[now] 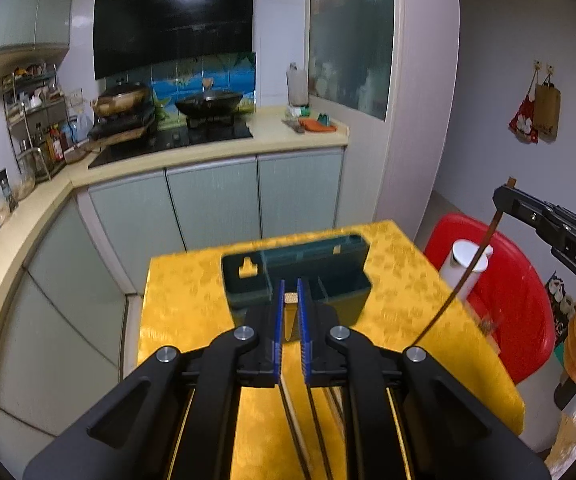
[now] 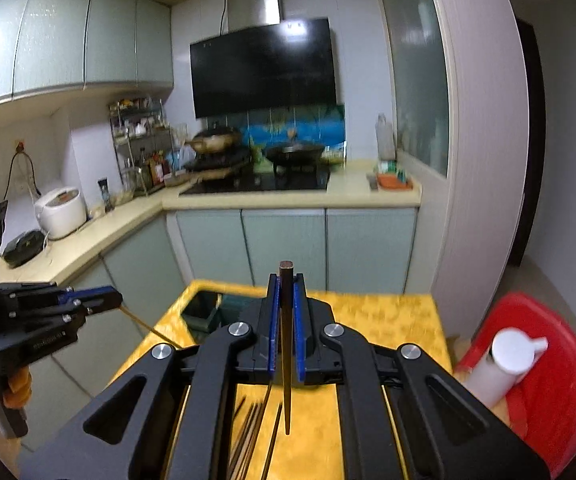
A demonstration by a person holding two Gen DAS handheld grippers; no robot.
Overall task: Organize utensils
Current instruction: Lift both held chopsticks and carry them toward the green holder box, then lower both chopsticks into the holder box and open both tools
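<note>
Chopstick [image 2: 287, 344] betw. right gripper [image 2: 287, 280] fingers [image 2: 298, 320]

You are standing in a home kitchen; at the top centre of the frame a black range hood [image 2: 263, 67] hangs over a hob [image 2: 258, 182] with two woks [image 2: 213, 139] on it; pale green cabinets [image 2: 68, 32] fill the upper left; a spice rack [image 2: 140, 140] and a white rice cooker [image 2: 62, 206] sit on the cream surface [image 2: 128, 212] at the left.
</note>
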